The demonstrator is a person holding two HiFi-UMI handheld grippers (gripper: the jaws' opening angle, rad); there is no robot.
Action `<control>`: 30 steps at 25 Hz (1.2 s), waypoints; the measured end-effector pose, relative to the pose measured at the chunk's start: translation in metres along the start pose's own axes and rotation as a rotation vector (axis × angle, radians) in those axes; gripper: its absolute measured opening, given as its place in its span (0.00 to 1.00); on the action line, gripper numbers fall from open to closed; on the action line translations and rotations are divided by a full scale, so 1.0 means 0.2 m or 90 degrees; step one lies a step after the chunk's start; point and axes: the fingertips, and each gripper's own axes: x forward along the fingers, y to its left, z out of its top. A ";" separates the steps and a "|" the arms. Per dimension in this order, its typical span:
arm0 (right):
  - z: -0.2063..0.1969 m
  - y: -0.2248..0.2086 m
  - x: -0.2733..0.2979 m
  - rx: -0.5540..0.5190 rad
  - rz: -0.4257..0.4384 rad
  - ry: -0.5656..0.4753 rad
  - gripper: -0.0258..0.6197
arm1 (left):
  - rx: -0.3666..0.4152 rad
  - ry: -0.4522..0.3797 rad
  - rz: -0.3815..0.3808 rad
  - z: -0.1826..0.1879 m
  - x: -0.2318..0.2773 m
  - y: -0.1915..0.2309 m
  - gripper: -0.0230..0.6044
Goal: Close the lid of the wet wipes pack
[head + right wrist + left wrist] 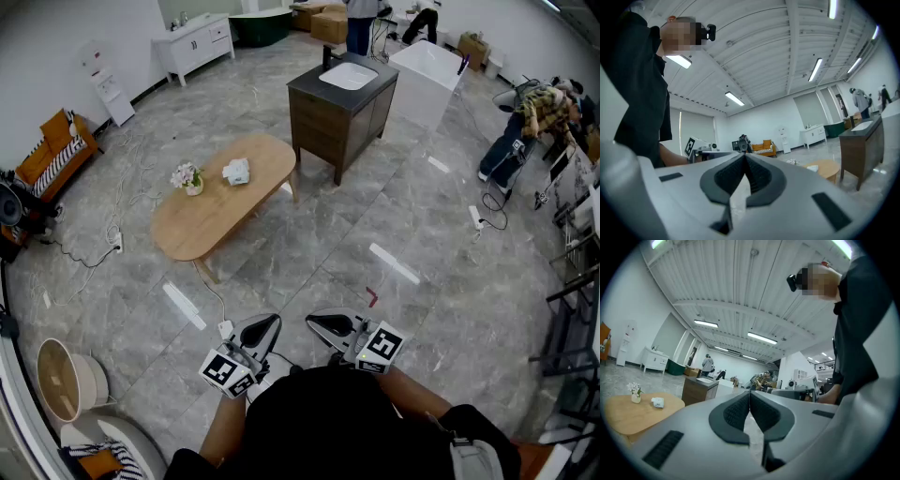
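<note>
Item 1: wet wipes pack (236,172), small and pale, lying on the far half of an oval wooden tabletop (202,220), well apart from both grippers; too small in the head view to tell how its lid stands

Item 2: flower vase (188,178), white, with pale blooms, upright near the pack on the same tabletop, on the pack's left in the head view

Item 3: left gripper (265,330), held level close to the person's body, jaws pressed together with nothing between them

Item 4: right gripper (323,324), beside the left one and also level, jaws likewise closed and empty

Item 5: grey tiled floor (412,216), open between the person and the tabletop, with a thin cable (211,292) trailing from the table's near end toward the person's feet

Item 6: dark cabinet with sink (342,98), standing past the tabletop's far end

Stage, as judged: approach not begun; the pack has yet to be reached

Hazards, as judged: the cable lies along the walking line and could catch a foot; the vase sits close enough that a wide reach toward the lid could tip it; the pack looks light and lies loose, so a one-sided press on the lid could skid it across the wood instead of snapping the lid down
</note>
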 end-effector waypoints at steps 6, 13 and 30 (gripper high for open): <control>0.01 0.01 0.02 -0.010 -0.018 0.002 0.05 | 0.000 0.000 0.018 0.01 -0.05 0.07 0.06; -0.02 0.05 0.03 -0.004 -0.031 0.017 0.05 | -0.010 0.002 0.005 -0.03 -0.09 0.05 0.06; 0.03 -0.03 -0.06 -0.022 -0.126 0.038 0.05 | -0.067 -0.010 0.001 -0.13 -0.17 0.15 0.06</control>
